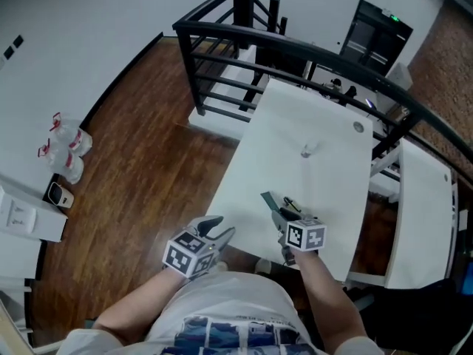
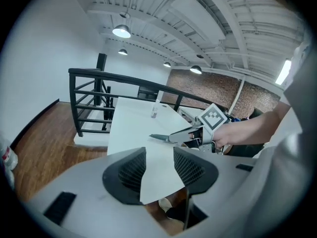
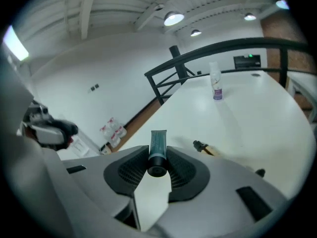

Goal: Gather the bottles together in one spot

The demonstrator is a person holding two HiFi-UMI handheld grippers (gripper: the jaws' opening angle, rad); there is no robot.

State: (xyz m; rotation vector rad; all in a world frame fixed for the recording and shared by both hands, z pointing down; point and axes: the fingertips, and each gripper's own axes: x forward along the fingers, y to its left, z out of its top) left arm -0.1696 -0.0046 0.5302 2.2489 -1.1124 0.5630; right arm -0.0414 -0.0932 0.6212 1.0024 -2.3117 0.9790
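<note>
My right gripper [image 1: 283, 217] is shut on a dark teal tube [image 3: 157, 152] with a black cap, held just above the near part of the white table [image 1: 325, 176]; its flat end points forward [image 1: 267, 198]. A small amber bottle with a black cap [image 3: 205, 148] lies on the table just right of it. A clear bottle with a purple label [image 3: 215, 87] stands upright farther along the table [image 1: 306, 151]. My left gripper [image 1: 220, 230] hovers at the table's near left corner, open with nothing between its fingers [image 2: 159, 168].
A black railing [image 1: 295, 50] runs round the table's far and left sides. A small round object [image 1: 359, 127] sits near the far right of the table. Packed water bottles [image 1: 66, 150] stand on the wooden floor by the wall. A second white table [image 1: 421, 213] is at right.
</note>
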